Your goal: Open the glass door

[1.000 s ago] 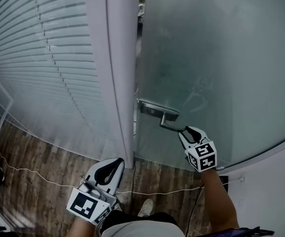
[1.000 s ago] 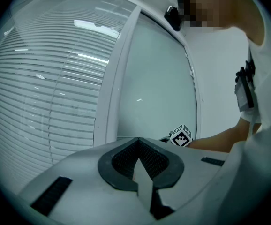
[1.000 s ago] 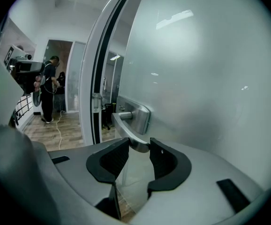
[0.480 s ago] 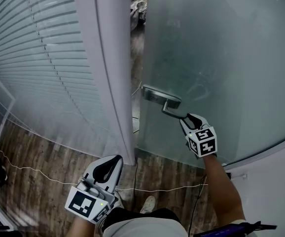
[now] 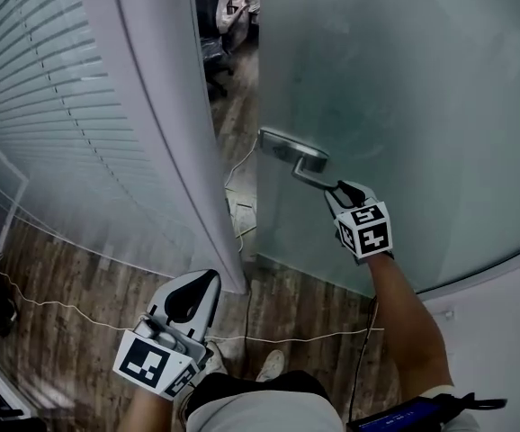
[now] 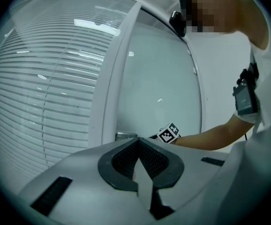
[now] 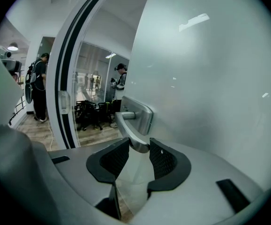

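1. The door (image 5: pixel 404 106) is a big sheet of cloudy glass on the right. It stands open a bit, with a gap between its edge and the white post (image 5: pixel 165 151).
2. The handle (image 5: pixel 298 164) is a metal bar near the door's left edge.
3. The right gripper (image 5: pixel 336 190) is clamped on the free end of the handle. In the right gripper view the bar sits between the two black pads (image 7: pixel 113 158), and both press on it.
4. The left gripper (image 5: pixel 197 282) is low down, well apart from the door, over the wood floor (image 5: pixel 62 282). Its jaws are squeezed together with nothing in them.
5. Blinds (image 5: pixel 44 106) fill the wall to the left of the post.
6. A thin white wire (image 5: pixel 58 314) lies on the floor.
7. A black chair (image 5: pixel 210 16) shows through the gap. The right gripper view also shows two people (image 7: pixel 38 86) standing in the room past the door.
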The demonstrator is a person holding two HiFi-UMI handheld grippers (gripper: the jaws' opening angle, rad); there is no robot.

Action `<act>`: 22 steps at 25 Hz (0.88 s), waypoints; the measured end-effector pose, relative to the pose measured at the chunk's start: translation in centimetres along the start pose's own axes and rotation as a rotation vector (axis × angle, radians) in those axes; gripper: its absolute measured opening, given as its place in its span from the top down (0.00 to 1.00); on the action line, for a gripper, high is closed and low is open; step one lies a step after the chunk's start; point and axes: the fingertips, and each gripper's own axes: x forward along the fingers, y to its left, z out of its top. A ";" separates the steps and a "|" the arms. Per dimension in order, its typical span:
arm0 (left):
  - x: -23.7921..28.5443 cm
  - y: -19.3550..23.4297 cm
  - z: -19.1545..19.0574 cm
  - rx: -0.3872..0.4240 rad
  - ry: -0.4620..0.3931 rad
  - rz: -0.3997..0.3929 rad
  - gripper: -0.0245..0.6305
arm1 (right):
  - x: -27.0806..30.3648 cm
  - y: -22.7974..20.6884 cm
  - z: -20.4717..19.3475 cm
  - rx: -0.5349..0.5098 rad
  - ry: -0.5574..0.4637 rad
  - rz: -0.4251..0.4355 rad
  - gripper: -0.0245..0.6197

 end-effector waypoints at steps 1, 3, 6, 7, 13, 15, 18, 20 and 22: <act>0.3 -0.1 0.0 0.000 -0.001 -0.001 0.96 | 0.2 -0.3 0.0 0.003 -0.001 -0.003 0.75; 0.9 -0.3 0.0 0.002 -0.003 -0.004 0.96 | 0.7 -1.0 0.1 0.010 -0.004 -0.007 0.75; 1.9 -0.5 0.1 0.010 -0.005 -0.004 0.96 | 1.5 -2.0 0.3 0.015 -0.006 -0.010 0.75; 2.2 -0.6 0.1 0.011 -0.007 -0.002 0.96 | 1.7 -2.4 0.3 0.016 -0.006 -0.011 0.75; 4.1 -1.0 0.5 0.019 -0.014 -0.003 0.96 | 3.3 -4.7 0.6 0.021 -0.006 -0.024 0.75; 4.7 -1.4 0.5 0.026 -0.014 -0.009 0.96 | 3.8 -5.5 0.7 0.025 -0.006 -0.030 0.75; 5.4 -2.0 0.1 0.034 -0.007 -0.019 0.96 | 4.6 -6.7 0.5 0.039 -0.008 -0.035 0.75; 5.7 -2.3 -0.1 0.039 -0.003 -0.024 0.96 | 5.1 -7.5 0.1 0.038 0.004 -0.048 0.75; 6.0 -2.6 -0.4 0.039 0.003 -0.027 0.96 | 5.3 -8.3 -0.3 0.034 0.016 -0.061 0.75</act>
